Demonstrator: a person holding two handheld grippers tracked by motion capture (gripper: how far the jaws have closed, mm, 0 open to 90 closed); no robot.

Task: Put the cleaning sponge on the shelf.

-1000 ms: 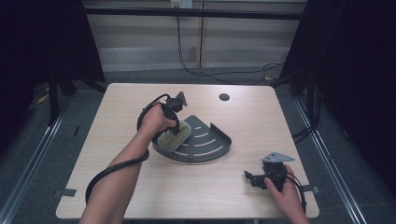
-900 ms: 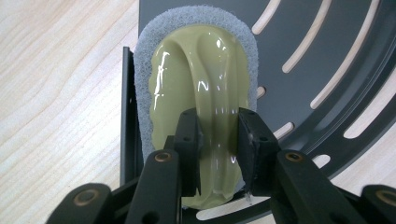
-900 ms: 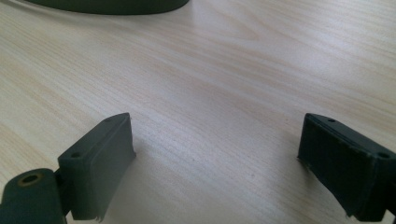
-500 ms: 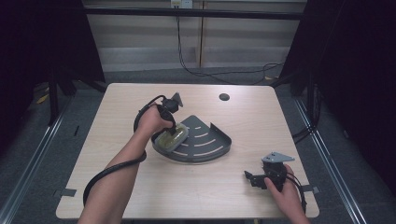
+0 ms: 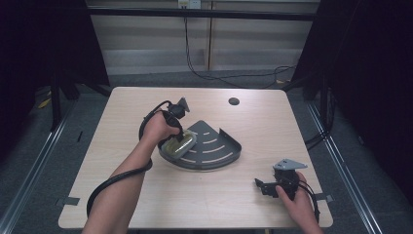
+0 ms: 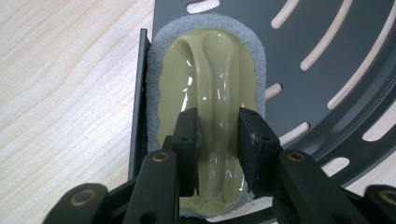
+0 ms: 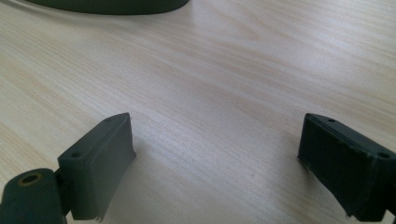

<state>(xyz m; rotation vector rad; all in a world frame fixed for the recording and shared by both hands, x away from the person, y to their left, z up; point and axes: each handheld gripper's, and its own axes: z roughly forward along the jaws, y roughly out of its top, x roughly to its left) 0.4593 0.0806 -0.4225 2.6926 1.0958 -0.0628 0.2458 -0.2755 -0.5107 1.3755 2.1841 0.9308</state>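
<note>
Left of centre on the table [image 5: 117, 136], the left gripper [image 6: 218, 149] has its jaws closed on the raised ridge of an olive scrubbing pad [image 6: 205, 93] — pad lying flat at the straight edge of a dark slotted corner rack [image 5: 219, 146]. Judgement: keep the pinch low and centred on the ridge, press evenly, clear of the rack's wall. Right gripper [image 7: 215, 163] rests near the table's front-right corner, jaws wide apart, empty. No readable writing or brand anywhere.

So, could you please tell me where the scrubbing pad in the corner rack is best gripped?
By the raised ridge handle along the top of the scrubbing pad, coming from above. It is narrow enough for the left tongs to straddle, as now, whereas the flat grey foam base lies against the rack wall.
</note>
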